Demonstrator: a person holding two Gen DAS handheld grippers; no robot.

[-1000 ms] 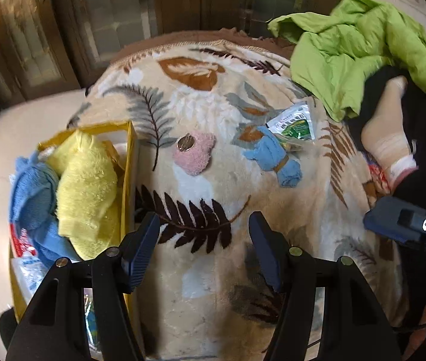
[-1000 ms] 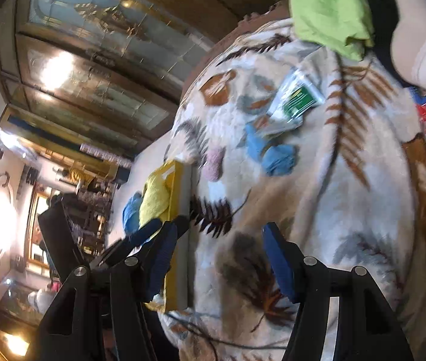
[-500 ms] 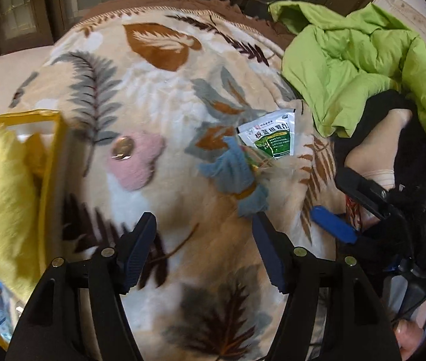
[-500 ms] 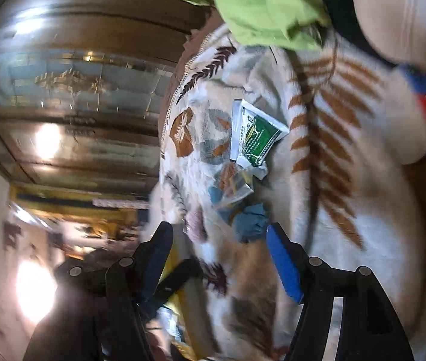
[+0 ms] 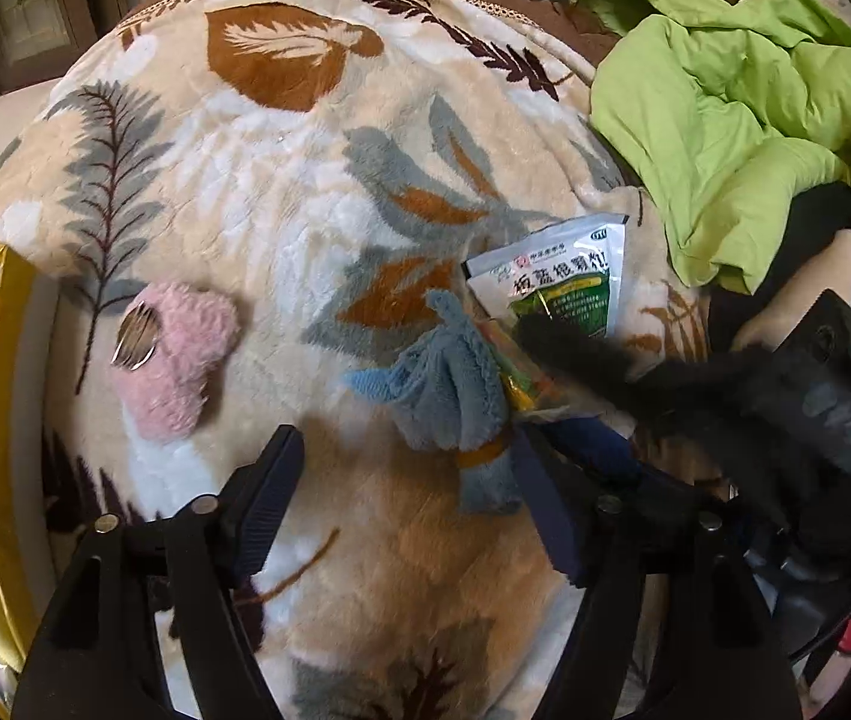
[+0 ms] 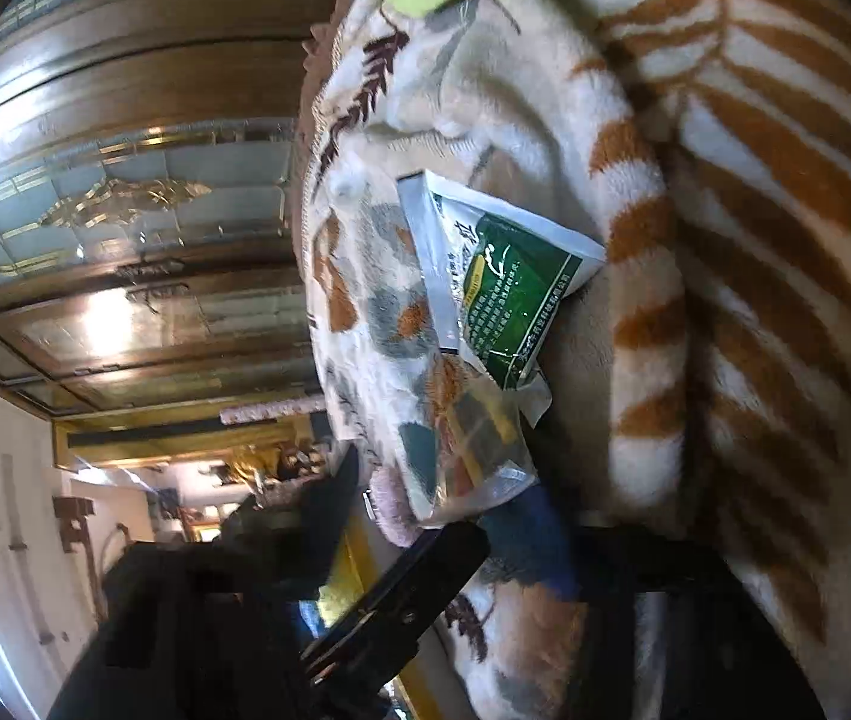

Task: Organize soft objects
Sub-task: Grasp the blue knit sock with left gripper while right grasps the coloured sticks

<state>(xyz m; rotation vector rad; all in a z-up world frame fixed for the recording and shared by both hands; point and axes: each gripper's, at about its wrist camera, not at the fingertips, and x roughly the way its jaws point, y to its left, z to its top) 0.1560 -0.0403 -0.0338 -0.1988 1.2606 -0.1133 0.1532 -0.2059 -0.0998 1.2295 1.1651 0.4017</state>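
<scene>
Blue terry cloth (image 5: 449, 378), bunched; glossy sachet (image 5: 569, 282)

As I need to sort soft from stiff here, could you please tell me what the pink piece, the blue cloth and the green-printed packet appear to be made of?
The pink piece looks like fluffy plush, nubby and matte, with a shiny metallic-looking disc on it. The blue cloth seems terry or microfibre: looped pile, bunched by an orange band. The packet appears to be glossy plastic or foil film, with silvery edges and creases.

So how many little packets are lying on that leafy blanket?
2: a green-and-white sachet beside the green jacket, and a clear packet overlapping its lower end, by the blue cloth. Others may be hidden.
</scene>
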